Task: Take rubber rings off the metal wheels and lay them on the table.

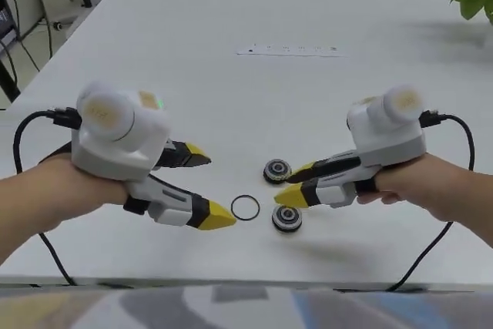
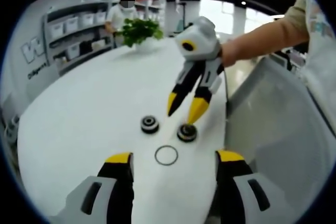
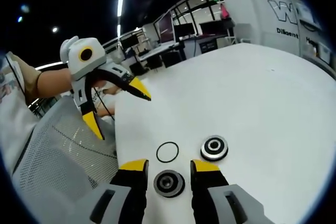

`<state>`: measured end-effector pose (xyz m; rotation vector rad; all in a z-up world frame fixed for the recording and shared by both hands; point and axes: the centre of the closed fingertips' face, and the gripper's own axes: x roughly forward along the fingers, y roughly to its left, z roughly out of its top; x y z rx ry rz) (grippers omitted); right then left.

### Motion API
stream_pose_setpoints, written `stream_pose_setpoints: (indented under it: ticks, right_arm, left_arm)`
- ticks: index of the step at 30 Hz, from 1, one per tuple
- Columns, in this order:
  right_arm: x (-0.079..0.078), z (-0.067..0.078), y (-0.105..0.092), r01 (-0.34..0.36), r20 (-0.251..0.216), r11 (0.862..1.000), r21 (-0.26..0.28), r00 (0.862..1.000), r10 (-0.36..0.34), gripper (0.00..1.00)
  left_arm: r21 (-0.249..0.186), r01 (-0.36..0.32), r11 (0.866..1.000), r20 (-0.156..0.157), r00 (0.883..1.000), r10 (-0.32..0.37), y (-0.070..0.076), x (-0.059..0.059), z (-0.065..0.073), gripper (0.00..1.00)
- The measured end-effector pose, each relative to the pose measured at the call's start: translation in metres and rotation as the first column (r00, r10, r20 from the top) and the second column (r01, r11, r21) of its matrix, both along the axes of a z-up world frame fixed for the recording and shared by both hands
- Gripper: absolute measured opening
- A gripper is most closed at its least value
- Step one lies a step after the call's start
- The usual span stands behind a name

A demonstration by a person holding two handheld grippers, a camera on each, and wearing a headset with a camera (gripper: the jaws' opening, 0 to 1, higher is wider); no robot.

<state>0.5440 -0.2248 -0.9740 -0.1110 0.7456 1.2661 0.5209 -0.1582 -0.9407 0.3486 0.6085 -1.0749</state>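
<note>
**A:** How did the right gripper [image 3: 170, 166] stand?

**B:** Parted and empty. In its own view the near wheel [image 3: 169, 183] lay flat on the table [image 3: 252, 93], squarely in the gap between the jaws. It was the closest thing to either gripper.

**A:** And the left gripper [image 2: 174, 157]?

**B:** Spread wide, with nothing in it. The rubber ring [image 2: 166, 155] lay loose on the table straight ahead of it, level with its tips and midway between them.

**A:** So which way did the work lie?

**B:** Ahead of and below the right gripper. The near wheel's axle pointed up, so I judged a ring round its rim would have to come off upward or be peeled from the side. The far wheel [image 3: 214, 148] sat just beyond it, on the side away from the person and apart from the jaws. In the head view the loose ring lay between the two grippers, just beside the near wheel.

**A:** What couldn't you make out?

**B:** Whether either wheel wore a ring, since both were small, dark discs with pale centres. The far one showed a black outer band, which may have been rubber. I also couldn't tell whether the right jaws touched the near wheel or hung above it — the view's bottom edge cut it close.
</note>
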Motion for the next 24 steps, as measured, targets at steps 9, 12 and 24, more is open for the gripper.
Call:
stream_pose_setpoints:
  ticks: [9, 12, 24]
  right_arm:
    - [0.001, 0.003, -0.02, 0.028, 0.01, 1.0, 0.007, 1.0, -0.028, 0.31]
    - [0.001, 0.0, -0.027, 0.035, 0.009, 0.999, 0.005, 0.999, -0.035, 0.32]
    - [-0.008, -0.011, -0.034, 0.005, 0.02, 1.0, -0.006, 1.0, -0.005, 0.31]
  left_arm:
    - [0.009, 0.032, 0.999, 0.001, 0.999, -0.032, -0.017, 0.008, -0.001, 0.61]
    - [0.009, 0.038, 0.999, 0.001, 0.999, -0.038, -0.022, 0.01, -0.002, 0.6]
    - [0.036, 0.076, 0.996, -0.022, 0.997, -0.075, -0.038, 0.013, -0.019, 0.55]
